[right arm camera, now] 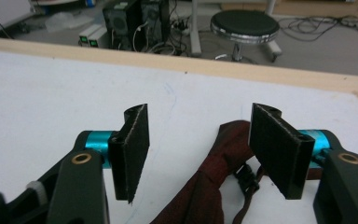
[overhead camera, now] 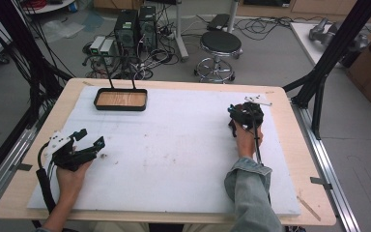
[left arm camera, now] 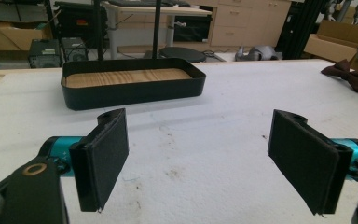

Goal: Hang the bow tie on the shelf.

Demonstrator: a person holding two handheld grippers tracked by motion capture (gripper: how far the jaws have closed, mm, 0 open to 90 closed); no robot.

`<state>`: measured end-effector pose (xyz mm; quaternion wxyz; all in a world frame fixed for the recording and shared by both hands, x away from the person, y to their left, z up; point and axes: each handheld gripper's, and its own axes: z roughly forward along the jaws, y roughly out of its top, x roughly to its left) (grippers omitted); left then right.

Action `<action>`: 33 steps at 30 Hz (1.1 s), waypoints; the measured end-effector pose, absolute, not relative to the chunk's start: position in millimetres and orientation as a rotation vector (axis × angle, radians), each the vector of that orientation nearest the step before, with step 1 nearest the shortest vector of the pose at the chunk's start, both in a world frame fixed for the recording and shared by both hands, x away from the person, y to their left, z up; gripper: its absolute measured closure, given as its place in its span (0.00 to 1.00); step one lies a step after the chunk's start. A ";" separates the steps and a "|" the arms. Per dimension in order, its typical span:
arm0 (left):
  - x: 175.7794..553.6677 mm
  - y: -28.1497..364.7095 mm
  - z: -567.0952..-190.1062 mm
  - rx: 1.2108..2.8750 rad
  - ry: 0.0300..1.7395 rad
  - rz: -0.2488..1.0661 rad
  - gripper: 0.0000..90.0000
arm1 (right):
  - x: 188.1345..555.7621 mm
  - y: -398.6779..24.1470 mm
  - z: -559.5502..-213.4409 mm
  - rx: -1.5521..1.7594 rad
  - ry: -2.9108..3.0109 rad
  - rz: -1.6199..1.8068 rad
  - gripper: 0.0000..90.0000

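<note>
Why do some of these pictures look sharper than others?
High view: soft and grainy, even light, faint shadows under the black tray. Left gripper view: tray crisp, near pads slightly soft. Right gripper view: dark red cloth a bit blurred, no glare.

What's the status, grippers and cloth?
Left gripper open, empty, facing tray. Right gripper open over dark red cloth, not gripping. Nothing between.

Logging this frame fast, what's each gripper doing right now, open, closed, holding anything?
Left gripper: open, empty.
Right gripper: open, over the dark red cloth, not gripping it.
</note>
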<state>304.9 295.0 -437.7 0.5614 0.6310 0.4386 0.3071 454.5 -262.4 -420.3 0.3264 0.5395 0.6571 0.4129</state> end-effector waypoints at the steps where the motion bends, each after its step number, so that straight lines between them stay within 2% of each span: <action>1: 304.8 295.1 -437.8 1.487 1.033 0.723 0.23 | 454.5 -262.4 -420.3 1.414 1.722 1.082 0.42; 9: 305.0 295.0 -437.8 1.485 1.032 0.720 0.23 | 462.7 -263.3 -437.0 1.498 1.789 0.986 0.49; 14: 305.2 294.9 -437.9 1.484 1.033 0.721 0.23 | 464.5 -263.6 -442.5 1.542 1.817 0.952 0.59; 18: 305.3 295.0 -437.9 1.484 1.033 0.721 0.23 | 464.5 -265.1 -443.2 1.573 1.833 0.953 0.73; 22: 305.3 295.1 -437.9 1.486 1.034 0.721 0.23 | 464.4 -266.5 -443.5 1.590 1.840 0.957 0.77; 25: 305.4 295.0 -437.9 1.483 1.034 0.720 0.23 | 462.8 -267.2 -440.2 1.592 1.840 0.940 0.84; 33: 305.5 294.9 -438.0 1.484 1.035 0.722 0.23 | 457.2 -261.8 -419.0 1.511 1.828 1.028 0.87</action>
